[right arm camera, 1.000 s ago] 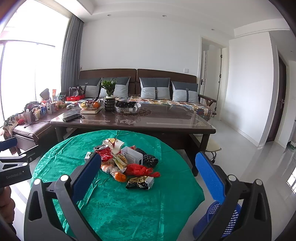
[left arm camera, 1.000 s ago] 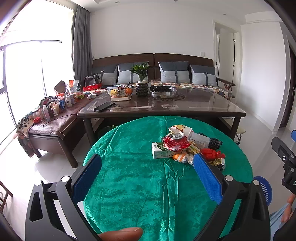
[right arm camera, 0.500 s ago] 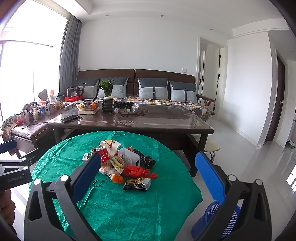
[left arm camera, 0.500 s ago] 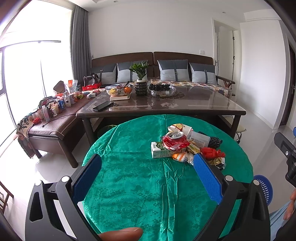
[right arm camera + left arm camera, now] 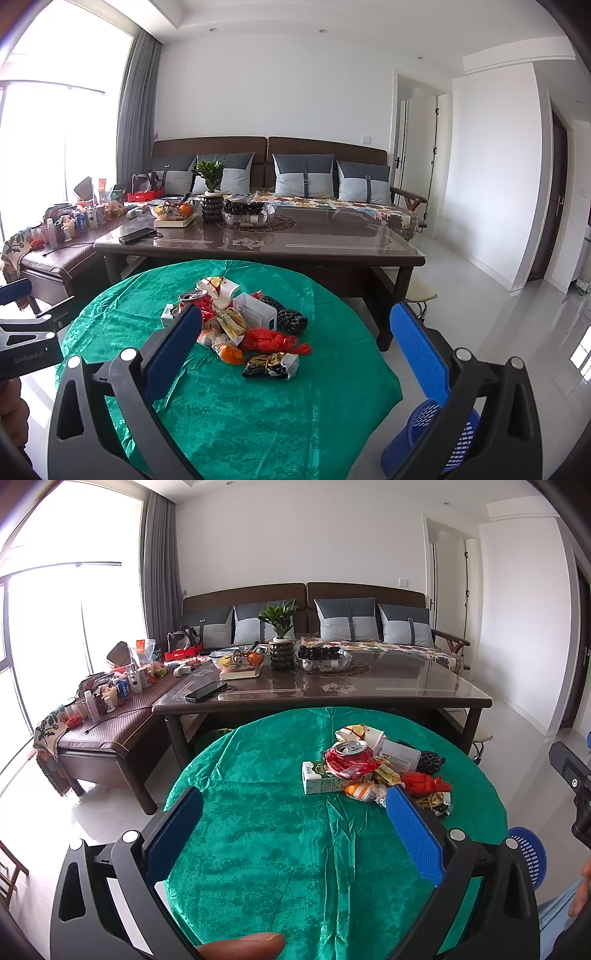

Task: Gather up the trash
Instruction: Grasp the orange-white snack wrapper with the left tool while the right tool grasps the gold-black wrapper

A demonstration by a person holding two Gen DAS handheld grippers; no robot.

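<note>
A heap of trash lies on the round table with the green cloth (image 5: 258, 812) (image 5: 258, 406): a crushed red can (image 5: 349, 755) (image 5: 194, 297), a green-white carton (image 5: 321, 781), a clear plastic box (image 5: 255, 312), a red bag (image 5: 424, 783) (image 5: 269, 339), an orange wrapper (image 5: 229, 352), a gold-black wrapper (image 5: 269, 363). My left gripper (image 5: 295, 823) hangs open above the cloth, short of the heap. My right gripper (image 5: 295, 341) is open too, above the heap's near side. A blue perforated bin (image 5: 528, 856) (image 5: 432, 439) stands on the floor right of the table.
Behind the round table stands a long dark glass-topped table (image 5: 332, 690) (image 5: 295, 240) with a plant, bowls and a phone. A sofa with grey cushions (image 5: 347, 624) runs along the wall. A cluttered bench (image 5: 103, 716) is at left. White tiled floor (image 5: 498, 314) at right.
Both cameras have drifted slightly; the trash heap sits a little lower and nearer in the right wrist view. Both grippers stay open and nothing was picked up.
</note>
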